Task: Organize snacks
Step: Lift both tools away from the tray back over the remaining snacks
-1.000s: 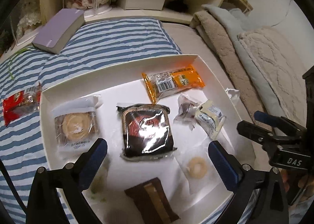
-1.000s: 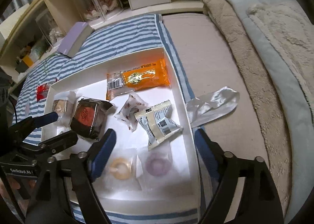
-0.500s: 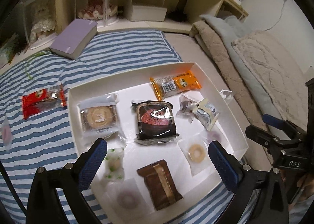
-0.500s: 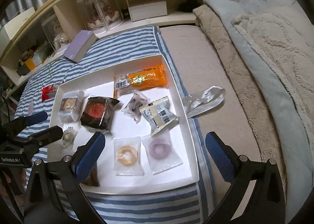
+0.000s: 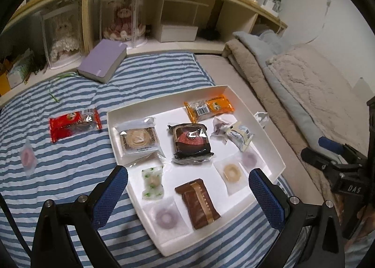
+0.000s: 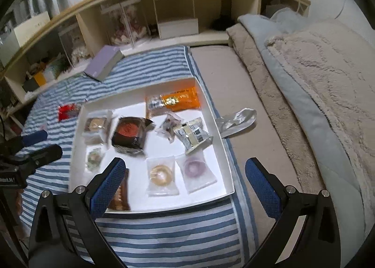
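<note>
Wrapped snacks — flat in white tray

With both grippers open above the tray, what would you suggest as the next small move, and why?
Probably reach the left gripper down toward the red snack packet. It lies on the striped blanket outside the white tray, as does a small pink ring snack, while the other snacks sit inside. Both the left and the right gripper are open and empty, and the packet is on the left side.
</note>
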`<state>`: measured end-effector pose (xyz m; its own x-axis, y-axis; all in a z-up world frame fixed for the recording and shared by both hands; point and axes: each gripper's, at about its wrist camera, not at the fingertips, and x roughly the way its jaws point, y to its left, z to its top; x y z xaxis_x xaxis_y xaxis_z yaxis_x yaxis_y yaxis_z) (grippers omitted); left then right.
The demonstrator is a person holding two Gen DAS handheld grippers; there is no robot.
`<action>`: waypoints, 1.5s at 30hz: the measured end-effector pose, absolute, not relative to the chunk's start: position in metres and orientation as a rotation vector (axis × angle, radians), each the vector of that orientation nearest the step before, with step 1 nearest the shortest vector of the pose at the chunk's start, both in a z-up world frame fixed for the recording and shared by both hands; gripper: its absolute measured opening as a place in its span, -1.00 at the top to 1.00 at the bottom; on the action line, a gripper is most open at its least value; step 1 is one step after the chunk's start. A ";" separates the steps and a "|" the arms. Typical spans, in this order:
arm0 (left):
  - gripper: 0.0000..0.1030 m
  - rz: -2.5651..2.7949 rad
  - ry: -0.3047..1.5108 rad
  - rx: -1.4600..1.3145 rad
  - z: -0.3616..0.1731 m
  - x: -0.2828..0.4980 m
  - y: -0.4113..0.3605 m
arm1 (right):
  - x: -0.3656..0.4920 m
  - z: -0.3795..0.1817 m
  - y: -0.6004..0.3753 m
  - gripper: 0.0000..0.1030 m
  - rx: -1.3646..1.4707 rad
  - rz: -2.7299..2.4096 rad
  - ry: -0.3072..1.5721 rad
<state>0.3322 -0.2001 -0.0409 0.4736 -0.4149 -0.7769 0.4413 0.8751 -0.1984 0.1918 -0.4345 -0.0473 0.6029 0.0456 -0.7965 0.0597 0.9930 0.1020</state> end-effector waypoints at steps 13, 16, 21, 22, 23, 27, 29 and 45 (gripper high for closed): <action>-1.00 -0.524 0.853 0.008 0.008 0.292 -0.125 | 0.158 -0.001 -0.388 -1.00 0.106 0.015 0.797; -1.00 -0.504 0.820 0.012 0.017 0.285 -0.104 | 0.157 0.006 -0.369 -1.00 0.094 0.033 0.772; -1.00 -0.461 0.781 0.016 0.027 0.275 -0.063 | 0.160 0.013 -0.338 -1.00 0.081 0.066 0.747; -1.00 -0.450 0.774 0.017 0.029 0.273 -0.055 | 0.162 0.014 -0.329 -1.00 0.079 0.076 0.742; -1.00 -0.435 0.767 0.016 0.031 0.271 -0.045 | 0.164 0.015 -0.322 -1.00 0.080 0.085 0.740; -1.00 -0.394 0.750 -0.020 0.037 0.271 -0.011 | 0.173 0.018 -0.295 -1.00 0.081 0.116 0.733; -1.00 -0.373 0.748 -0.041 0.039 0.272 0.008 | 0.179 0.018 -0.281 -1.00 0.074 0.130 0.730; -1.00 -0.129 0.765 -0.119 -0.005 0.358 0.106 | 0.263 -0.015 -0.171 -1.00 0.076 0.240 0.759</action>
